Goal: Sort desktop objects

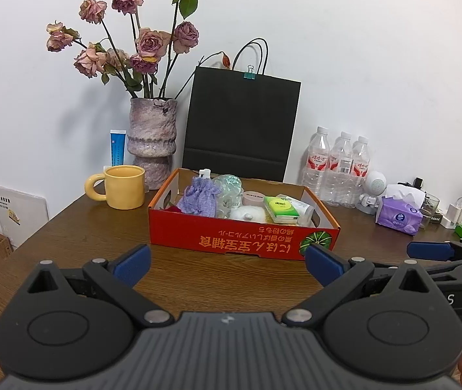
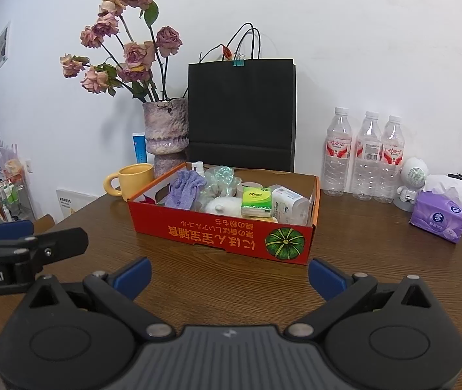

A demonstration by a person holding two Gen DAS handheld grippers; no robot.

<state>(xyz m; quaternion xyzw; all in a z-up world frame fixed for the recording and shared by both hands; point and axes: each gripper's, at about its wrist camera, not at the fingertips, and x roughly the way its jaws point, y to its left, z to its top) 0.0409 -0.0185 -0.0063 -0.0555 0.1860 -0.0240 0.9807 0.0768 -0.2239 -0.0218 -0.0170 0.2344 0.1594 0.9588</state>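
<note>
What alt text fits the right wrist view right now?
The open, empty right gripper hovers over a wooden table, facing a red cardboard box of small items. A vase of dried roses, a black bag and water bottles stand behind.

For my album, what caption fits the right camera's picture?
Open tongs wait before a red cardboard box of odds and ends.
</note>
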